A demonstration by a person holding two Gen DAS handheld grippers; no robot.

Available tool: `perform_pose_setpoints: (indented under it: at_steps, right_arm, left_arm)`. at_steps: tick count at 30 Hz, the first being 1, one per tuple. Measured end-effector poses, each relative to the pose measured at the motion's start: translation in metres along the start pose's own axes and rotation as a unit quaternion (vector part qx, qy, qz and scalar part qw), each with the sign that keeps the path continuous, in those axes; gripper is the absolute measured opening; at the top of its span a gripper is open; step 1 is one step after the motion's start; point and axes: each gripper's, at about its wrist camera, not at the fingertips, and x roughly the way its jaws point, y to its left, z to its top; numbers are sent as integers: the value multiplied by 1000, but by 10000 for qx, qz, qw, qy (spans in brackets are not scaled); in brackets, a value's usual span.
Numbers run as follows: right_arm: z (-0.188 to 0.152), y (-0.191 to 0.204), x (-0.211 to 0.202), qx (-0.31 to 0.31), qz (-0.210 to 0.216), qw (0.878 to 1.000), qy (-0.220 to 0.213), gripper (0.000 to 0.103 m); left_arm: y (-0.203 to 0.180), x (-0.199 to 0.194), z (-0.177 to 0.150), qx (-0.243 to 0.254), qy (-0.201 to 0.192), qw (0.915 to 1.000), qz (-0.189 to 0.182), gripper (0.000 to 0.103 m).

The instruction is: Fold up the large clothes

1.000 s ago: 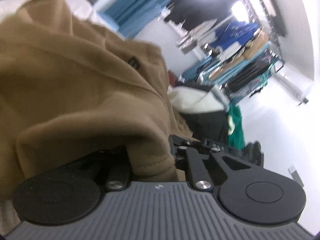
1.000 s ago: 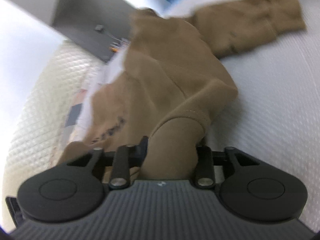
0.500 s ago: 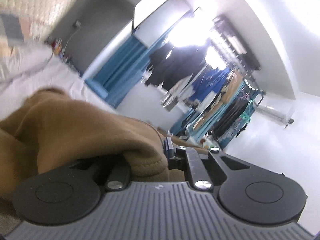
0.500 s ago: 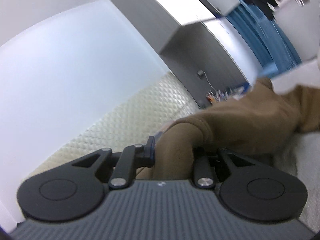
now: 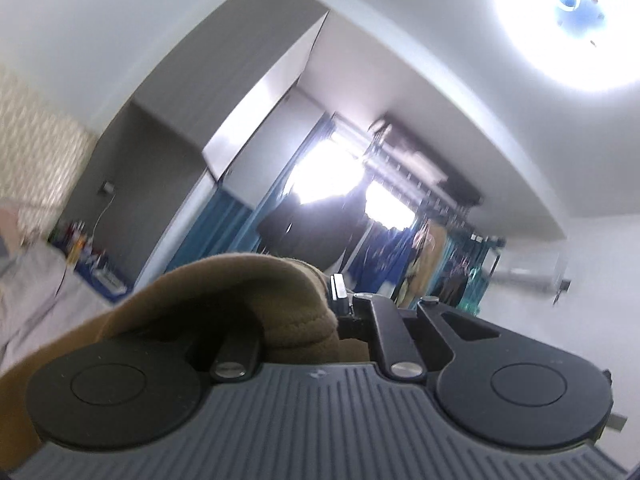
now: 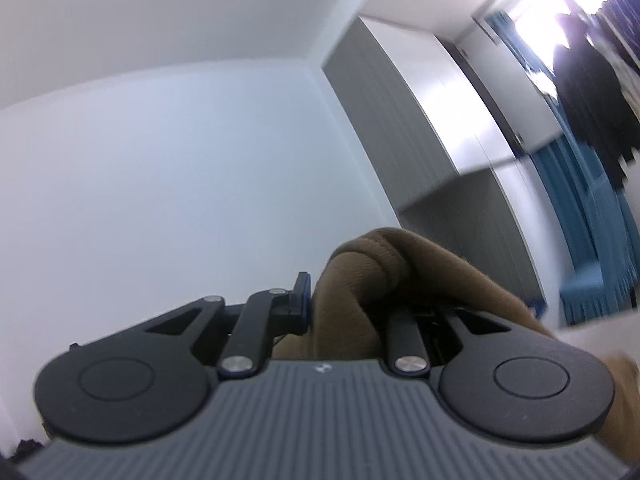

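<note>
Two grippers, left gripper [image 5: 320, 300] and right gripper [image 6: 344, 300], each clamped on one brown garment [image 5: 240, 292]

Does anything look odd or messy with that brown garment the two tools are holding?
Nothing is torn or spilled. The brown garment is bunched into thick folds between each tool's fingers, left tool and right tool, rather than lying flat.

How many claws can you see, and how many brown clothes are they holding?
Claws: 2, the left claw and the right claw
Brown clothes: 1, the brown garment, pinched by both claws
Total: 3
</note>
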Motion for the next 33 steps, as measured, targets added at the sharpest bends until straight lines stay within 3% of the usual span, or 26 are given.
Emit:
perform_pose_setpoints:
  at_steps: [8,11,13,16,20,24,27,33]
  right_arm:
    - [90,41,24,-416,139,9978,-496,21]
    - [118,43,31,-491,59,9970,-588,21]
    - [123,33,42,-451,-120,9976,-510,21]
    - [116,12,63,-363,-453,9981,-206,21]
    - [69,-55,102,-252,-1015,9939,345,21]
    - [4,-150,152,5,-1409,9878,669,21]
    - [-25,-215,202,98,-1606,9840,763,21]
    - [-116,-353,311,183,-2235,9636,1457,21]
  left_arm:
    - [-87,6,115,442,-89,9988,-197,14]
    - [-103,24,139,497,13,9985,-249,14]
    - [-98,50,137,530,153,9985,-47,14]
    - [-59,95,108,450,444,9974,358,14]
    - [24,165,37,317,953,9913,851,14]
    - [112,239,-23,242,1233,9869,1008,14]
    - [182,307,-62,119,1403,9828,1196,14]
    - [343,455,-164,-171,2048,9619,1806,14]
